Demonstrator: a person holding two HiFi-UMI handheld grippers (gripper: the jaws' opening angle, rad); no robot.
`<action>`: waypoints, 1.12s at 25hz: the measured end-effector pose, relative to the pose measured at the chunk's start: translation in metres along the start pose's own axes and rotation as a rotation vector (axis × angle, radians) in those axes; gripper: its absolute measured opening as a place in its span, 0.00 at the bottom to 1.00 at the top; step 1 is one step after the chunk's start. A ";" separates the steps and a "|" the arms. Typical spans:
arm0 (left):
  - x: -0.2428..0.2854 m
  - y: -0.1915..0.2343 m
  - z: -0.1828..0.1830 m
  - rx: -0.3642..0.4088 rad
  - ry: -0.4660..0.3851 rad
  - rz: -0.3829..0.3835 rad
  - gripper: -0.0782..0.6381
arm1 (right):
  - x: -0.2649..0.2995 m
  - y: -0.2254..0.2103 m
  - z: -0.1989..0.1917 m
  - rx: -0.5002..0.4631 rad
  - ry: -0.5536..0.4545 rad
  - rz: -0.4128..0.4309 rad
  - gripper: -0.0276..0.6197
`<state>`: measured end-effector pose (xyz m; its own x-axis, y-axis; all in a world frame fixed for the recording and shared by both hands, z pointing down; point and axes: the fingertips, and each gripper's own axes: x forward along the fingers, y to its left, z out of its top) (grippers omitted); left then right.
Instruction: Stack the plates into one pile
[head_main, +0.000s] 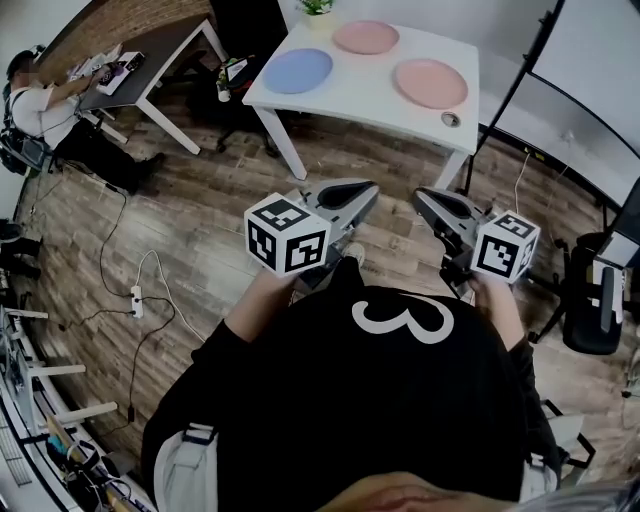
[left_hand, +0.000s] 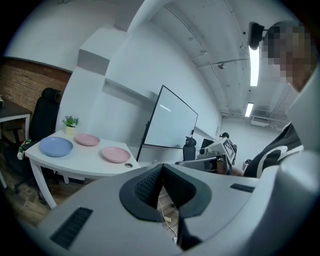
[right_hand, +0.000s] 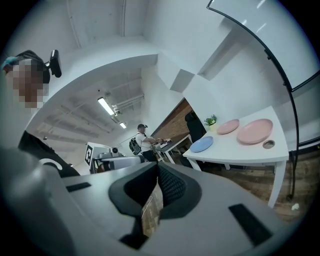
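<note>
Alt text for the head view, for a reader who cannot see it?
Three unstacked plates lie apart on a white table: a blue plate, a far pink plate and a right pink plate. Nearer, a person holds the left gripper and right gripper above the wood floor, both shut and empty.

Counter, ahead of the person: left plate, far plate and right plate lay apart on it, with a potted plant at the far edge between the first two. A small round fitting sat just before the right plate. The left gripper and right gripper were side by side over the floor, short of the counter; a second desk stood to its left.
</note>
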<state>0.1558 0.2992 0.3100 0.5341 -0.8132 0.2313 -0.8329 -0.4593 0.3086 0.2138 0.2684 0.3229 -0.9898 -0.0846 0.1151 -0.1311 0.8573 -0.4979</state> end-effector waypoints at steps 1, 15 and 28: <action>0.001 0.011 0.002 -0.005 0.001 0.006 0.13 | 0.008 -0.005 0.002 0.005 0.004 0.000 0.08; 0.013 0.171 0.054 -0.088 0.015 0.005 0.13 | 0.144 -0.076 0.053 0.056 0.072 -0.041 0.08; 0.025 0.320 0.089 -0.126 0.026 0.021 0.13 | 0.266 -0.150 0.100 0.087 0.063 -0.088 0.08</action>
<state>-0.1102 0.0996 0.3328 0.5219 -0.8117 0.2621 -0.8200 -0.3928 0.4163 -0.0359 0.0666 0.3426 -0.9691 -0.1228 0.2141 -0.2242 0.8005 -0.5559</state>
